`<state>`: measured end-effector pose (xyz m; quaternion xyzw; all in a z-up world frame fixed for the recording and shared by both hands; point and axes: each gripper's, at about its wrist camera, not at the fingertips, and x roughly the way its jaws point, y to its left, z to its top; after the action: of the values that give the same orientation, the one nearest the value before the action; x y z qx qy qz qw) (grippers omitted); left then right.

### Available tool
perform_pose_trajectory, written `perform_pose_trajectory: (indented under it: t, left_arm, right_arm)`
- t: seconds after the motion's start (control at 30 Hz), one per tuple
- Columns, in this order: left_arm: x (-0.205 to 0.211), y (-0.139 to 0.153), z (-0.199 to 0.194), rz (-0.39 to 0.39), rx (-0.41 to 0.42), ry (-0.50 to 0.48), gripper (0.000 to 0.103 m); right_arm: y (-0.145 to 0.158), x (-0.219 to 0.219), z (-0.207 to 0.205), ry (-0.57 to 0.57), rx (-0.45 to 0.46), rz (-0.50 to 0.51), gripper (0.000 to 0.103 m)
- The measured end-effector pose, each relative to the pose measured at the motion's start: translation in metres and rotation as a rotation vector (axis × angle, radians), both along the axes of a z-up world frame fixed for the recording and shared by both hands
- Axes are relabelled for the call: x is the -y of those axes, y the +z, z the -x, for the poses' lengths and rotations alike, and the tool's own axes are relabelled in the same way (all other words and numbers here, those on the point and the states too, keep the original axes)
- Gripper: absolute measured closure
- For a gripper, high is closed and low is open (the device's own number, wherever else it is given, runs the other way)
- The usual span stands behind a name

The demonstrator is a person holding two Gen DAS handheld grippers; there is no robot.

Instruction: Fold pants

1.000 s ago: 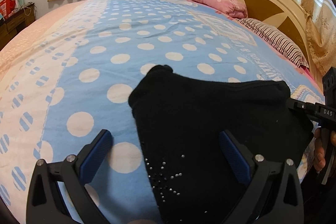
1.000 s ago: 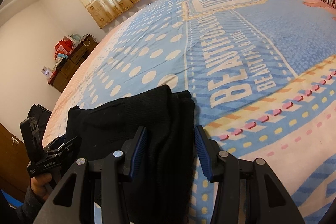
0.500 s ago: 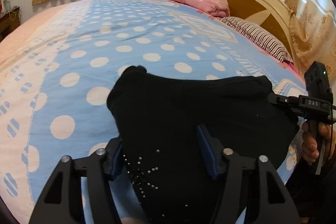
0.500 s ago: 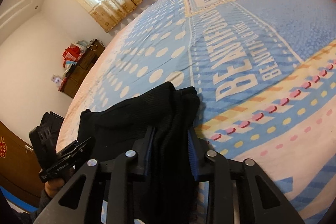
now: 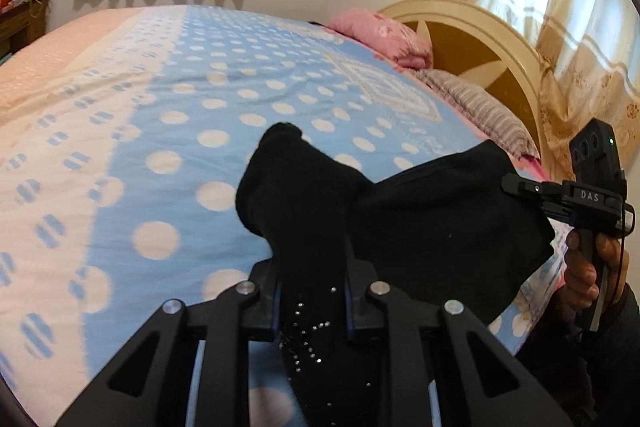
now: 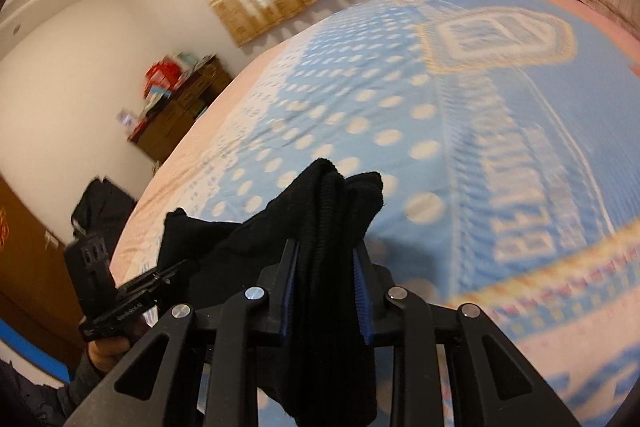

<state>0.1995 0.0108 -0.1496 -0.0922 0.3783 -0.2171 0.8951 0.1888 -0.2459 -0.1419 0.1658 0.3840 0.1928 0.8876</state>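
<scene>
Now your left tongs (image 5: 310,291), which have just been closing, pinch the black pants' (image 5: 420,223) studded left end; your right tongs (image 6: 325,289) clamp the ribbed right end, the cloth raised off the dotted bed (image 5: 168,131).

Motion blurs the bedspread lettering (image 6: 532,195); the pants (image 6: 332,307) hide the pad faces
</scene>
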Motion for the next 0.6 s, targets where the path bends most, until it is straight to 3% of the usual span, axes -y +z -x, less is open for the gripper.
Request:
perform_pose_trajectory:
  t: [0.2, 0.37, 0.6]
  left_arm:
    - [-0.058, 0.017, 0.0, -0.015, 0.033, 0.128, 0.081]
    - [-0.113, 0.029, -0.002, -0.071, 0.06, 0.26, 0.081]
    - [-0.186, 0.038, -0.006, -0.125, 0.077, 0.426, 0.081]
  right_arm:
    - [0.01, -0.073, -0.056, 0.15, 0.019, 0.048, 0.077]
    - [0.012, -0.156, -0.105, 0.263, 0.041, 0.038, 0.078]
    - [0.005, -0.248, -0.148, 0.368, 0.052, 0.043, 0.078]
